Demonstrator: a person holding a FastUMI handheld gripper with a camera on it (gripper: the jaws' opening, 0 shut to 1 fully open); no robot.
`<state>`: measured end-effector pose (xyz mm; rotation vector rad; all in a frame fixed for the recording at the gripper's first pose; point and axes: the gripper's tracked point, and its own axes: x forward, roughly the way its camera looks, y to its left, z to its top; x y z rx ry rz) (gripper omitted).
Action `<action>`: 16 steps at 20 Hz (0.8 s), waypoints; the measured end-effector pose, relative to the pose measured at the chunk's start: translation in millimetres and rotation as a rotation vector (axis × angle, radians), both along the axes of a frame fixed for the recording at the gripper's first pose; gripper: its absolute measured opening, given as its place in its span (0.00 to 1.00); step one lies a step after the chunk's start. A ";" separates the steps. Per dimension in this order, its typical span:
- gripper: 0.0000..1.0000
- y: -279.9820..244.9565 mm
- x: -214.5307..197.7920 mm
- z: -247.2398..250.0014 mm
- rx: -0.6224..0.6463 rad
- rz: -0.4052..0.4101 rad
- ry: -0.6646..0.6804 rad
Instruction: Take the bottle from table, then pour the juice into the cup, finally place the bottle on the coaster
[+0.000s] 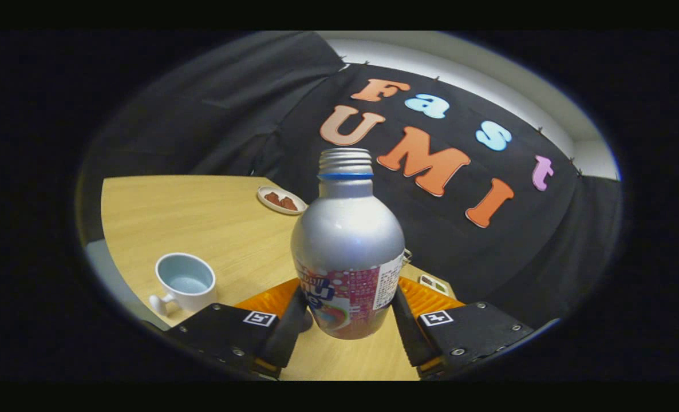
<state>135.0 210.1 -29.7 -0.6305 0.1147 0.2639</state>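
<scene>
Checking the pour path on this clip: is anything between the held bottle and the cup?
Nothing visible is. The claw is shut on the bottle, capless and upright between its fingers. The cup stands apart beside one finger, with bare table between them. The small plate lies farther back, off that path.

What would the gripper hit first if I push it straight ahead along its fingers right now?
The bottle: it already stands between the gripper fingers, which look pressed against its lower sides, so it would be pushed along. Beyond it, the line seems to run toward the black cloth wall; depth is unclear.
</scene>
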 end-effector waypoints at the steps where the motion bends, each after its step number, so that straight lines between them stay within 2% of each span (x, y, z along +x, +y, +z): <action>1: 0.76 -1.3 3.7 -3.9 0.039 -0.010 0.007; 8: 0.76 -7.6 24.1 -39.5 0.457 -0.030 0.166; 16: 0.77 -7.4 35.8 -86.3 0.557 -0.045 0.263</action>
